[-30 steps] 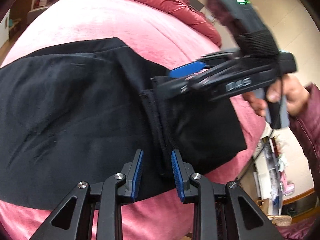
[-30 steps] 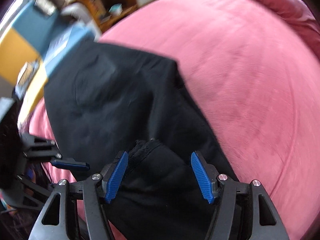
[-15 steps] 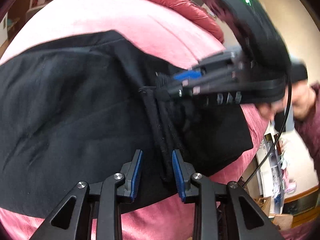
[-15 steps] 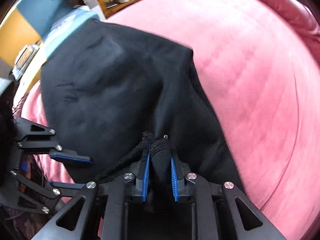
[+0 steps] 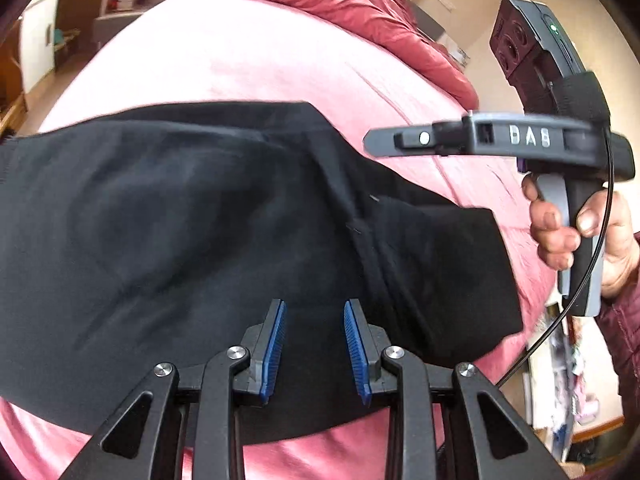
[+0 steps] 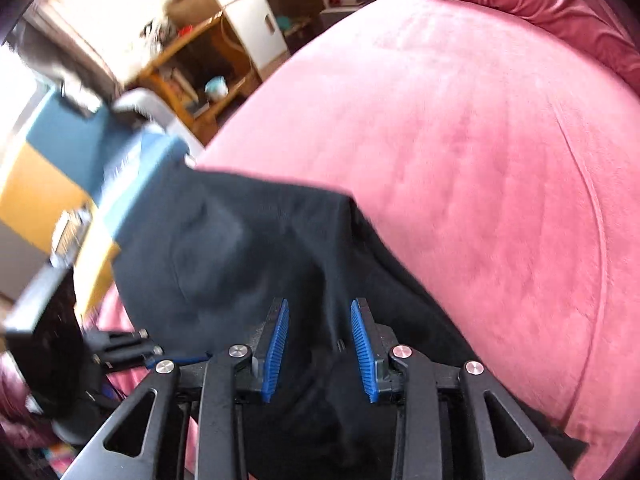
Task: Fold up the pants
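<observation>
The pants (image 6: 248, 264) have been released by the right claw (image 6: 319, 350), now parted; the left claw (image 5: 314, 350) is parted too, over the pink bed (image 5: 248, 68).

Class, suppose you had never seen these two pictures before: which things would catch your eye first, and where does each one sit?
The black pants stand out first, spread flat across the middle of the pink bedspread. Next comes the right hand-held gripper, held in the air above the pants' right end, gripped by a hand at the picture's right edge. The blue pads of the left hand-held gripper stand apart low over the fabric.
</observation>
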`<state>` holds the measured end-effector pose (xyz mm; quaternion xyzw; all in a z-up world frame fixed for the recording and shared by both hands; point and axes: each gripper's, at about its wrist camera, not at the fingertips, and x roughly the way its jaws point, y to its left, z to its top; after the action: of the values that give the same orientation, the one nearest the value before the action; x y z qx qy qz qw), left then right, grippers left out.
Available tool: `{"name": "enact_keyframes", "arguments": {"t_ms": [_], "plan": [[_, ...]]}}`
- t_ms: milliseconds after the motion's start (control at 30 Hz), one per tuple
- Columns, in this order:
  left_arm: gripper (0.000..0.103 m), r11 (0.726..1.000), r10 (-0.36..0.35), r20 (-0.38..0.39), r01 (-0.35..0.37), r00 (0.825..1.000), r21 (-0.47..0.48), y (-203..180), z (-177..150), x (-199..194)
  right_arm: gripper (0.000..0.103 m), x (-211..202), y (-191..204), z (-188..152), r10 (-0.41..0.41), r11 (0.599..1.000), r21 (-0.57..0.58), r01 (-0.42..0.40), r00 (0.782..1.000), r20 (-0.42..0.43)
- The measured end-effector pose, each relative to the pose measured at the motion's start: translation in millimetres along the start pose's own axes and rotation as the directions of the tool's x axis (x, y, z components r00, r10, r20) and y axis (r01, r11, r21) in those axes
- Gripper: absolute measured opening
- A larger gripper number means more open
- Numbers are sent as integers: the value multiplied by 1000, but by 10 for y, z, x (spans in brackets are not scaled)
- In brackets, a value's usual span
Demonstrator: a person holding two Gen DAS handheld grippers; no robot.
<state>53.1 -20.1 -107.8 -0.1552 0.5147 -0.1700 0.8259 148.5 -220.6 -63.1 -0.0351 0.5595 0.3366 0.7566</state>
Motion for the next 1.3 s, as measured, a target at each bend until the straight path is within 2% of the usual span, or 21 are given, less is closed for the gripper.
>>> {"name": "enact_keyframes", "arguments": {"t_ms": [200, 233, 267, 300, 367, 433, 600, 700, 733, 833, 933, 1033, 1067, 1100, 1133, 1200, 1267, 1300], "plan": [[30, 997, 69, -5, -69, 998, -29, 241, -6, -35, 33, 324, -158, 301, -12, 994, 107, 13, 1000, -17], [30, 997, 75, -7, -75, 997, -32, 266, -17, -33, 29, 424, -186, 317, -13, 991, 133, 17, 1000, -26], [30, 996, 78, -10, -78, 997, -37, 278, -33, -17, 7, 492, -182, 290, -6, 989, 145, 11, 999, -34], [30, 996, 83, -16, -84, 996, -44, 294, -55, 10, 7, 564, -166, 310, -9, 990, 139, 16, 999, -47], [30, 994, 90, -24, -91, 996, -51, 318, -83, 47, 6, 607, -156, 403, -70, 990, 119, 75, 997, -43], [30, 995, 86, -23, -88, 996, -57, 344, -87, 20, 6, 669, -246, 445, -102, 980, 168, 108, 994, -45], [30, 988, 57, -21, -60, 998, -140, 565, -57, -203, 8, 656, -141, 438, -161, 979, 118, 165, 986, -42], [31, 973, 70, 16, -65, 997, -223, 833, -98, -483, 30, 516, -124, 410, -189, 974, 128, 188, 982, -3], [31, 963, 80, 35, -69, 996, -259, 972, -118, -606, 40, 388, -91, 364, -208, 970, 136, 203, 978, 28], [32, 919, 121, 91, -77, 988, -386, 1407, -202, -1024, 45, 102, -37, 220, -173, 974, 163, 155, 980, 101], [33, 854, 196, 142, -98, 970, -510, 1845, -364, -1414, 62, -174, 84, -70, -130, 981, 163, 103, 978, 163], [37, 782, 254, 177, -95, 951, -616, 2292, -516, -1706, 63, -249, 298, -323, -106, 989, 117, 86, 978, 182], [37, 760, 257, 173, -88, 951, -644, 2406, -566, -1746, 65, -254, 364, -406, -104, 991, 102, 86, 977, 185], [37, 727, 256, 165, -77, 953, -682, 2537, -633, -1753, 68, -266, 422, -495, -105, 992, 90, 89, 977, 188], [38, 710, 252, 157, -72, 955, -701, 2612, -670, -1750, 73, -273, 493, -625, -110, 992, 76, 98, 977, 183], [45, 681, 222, 138, -52, 965, -730, 2739, -748, -1685, 74, -280, 501, -786, -129, 991, 65, 119, 975, 183], [46, 654, 185, 129, -24, 974, -756, 2824, -793, -1579, 75, -344, 479, -1001, -177, 982, 97, 161, 967, 182], [45, 649, 171, 125, -16, 977, -760, 2815, -807, -1527, 75, -322, 484, -1083, -218, 973, 118, 199, 960, 177]]}}
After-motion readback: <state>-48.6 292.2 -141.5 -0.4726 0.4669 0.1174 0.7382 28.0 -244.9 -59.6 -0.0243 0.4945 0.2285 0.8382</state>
